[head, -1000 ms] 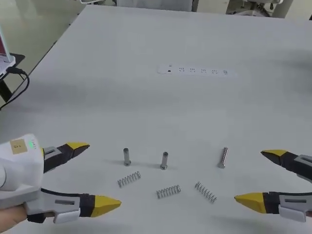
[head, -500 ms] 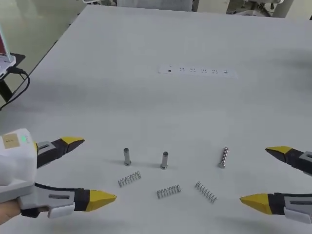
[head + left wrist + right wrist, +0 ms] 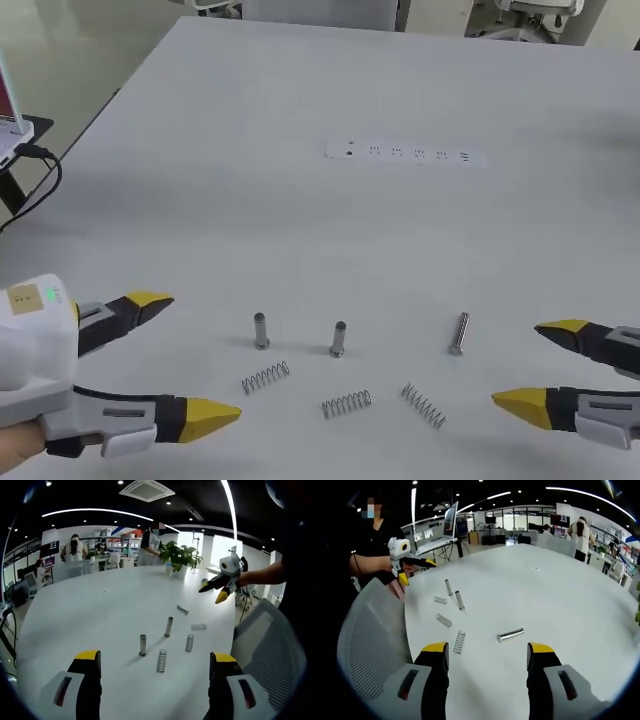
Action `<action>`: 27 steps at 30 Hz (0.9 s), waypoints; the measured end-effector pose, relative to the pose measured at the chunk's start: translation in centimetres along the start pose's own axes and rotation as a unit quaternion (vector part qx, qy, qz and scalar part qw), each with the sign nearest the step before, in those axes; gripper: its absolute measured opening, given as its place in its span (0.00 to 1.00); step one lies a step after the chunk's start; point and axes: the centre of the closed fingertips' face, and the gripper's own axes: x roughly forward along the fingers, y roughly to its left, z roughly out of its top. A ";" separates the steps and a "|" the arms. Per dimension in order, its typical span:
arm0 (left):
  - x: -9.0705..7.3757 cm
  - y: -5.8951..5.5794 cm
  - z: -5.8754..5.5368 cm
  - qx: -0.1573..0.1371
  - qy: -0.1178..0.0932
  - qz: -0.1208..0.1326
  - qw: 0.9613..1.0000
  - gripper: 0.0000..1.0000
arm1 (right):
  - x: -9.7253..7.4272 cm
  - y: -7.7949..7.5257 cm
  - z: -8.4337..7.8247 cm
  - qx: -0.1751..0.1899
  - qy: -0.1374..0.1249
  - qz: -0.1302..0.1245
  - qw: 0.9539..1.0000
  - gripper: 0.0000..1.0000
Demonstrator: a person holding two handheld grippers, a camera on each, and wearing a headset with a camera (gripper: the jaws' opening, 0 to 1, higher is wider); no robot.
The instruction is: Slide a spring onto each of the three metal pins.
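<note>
- A white table (image 3: 300, 220) seen from above, with a hand-held gripper at each lower corner of the head view.
- The left gripper (image 3: 185, 355) hovers above the table at the lower left. Its yellow-tipped jaws are spread wide and hold nothing.
- The right gripper (image 3: 537, 364) hovers at the lower right. Its jaws are also apart and empty.
- Three metal pins sit in a row between the grippers, well clear of both.
- The left pin (image 3: 261, 331) and the middle pin (image 3: 339, 338) stand upright on the table.
- The right pin (image 3: 460, 333) lies on its side. This is clearest in the right gripper view, where it lies just ahead of the jaws.
- Three springs lie flat on the table, in a row just nearer the person than the pins. None is on a pin.
- The left spring (image 3: 265, 378) lies just in front of the left pin.
- The middle spring (image 3: 347, 403) lies in front of the middle pin.
- The right spring (image 3: 423, 404) lies in front of the right pin and slightly to its left.
- A white power strip (image 3: 405, 153) lies farther back on the table, well away from the pins.
- A dark cable (image 3: 40, 170) hangs off the table's left edge.
</note>
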 end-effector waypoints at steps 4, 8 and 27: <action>-0.1 -0.1 -0.1 -0.001 0.003 -0.002 1.000 0.86 | 0.6 -0.4 -0.4 0.015 0.019 -0.002 1.000 0.58; -0.2 0.1 -0.1 -0.001 0.004 0.001 1.000 0.85 | 1.0 -0.7 -0.5 0.049 0.029 -0.004 0.998 0.53; -0.3 -0.4 -1.0 -0.007 0.013 -0.001 1.000 0.82 | 4.0 -4.0 -0.3 0.185 0.104 -0.038 0.976 0.35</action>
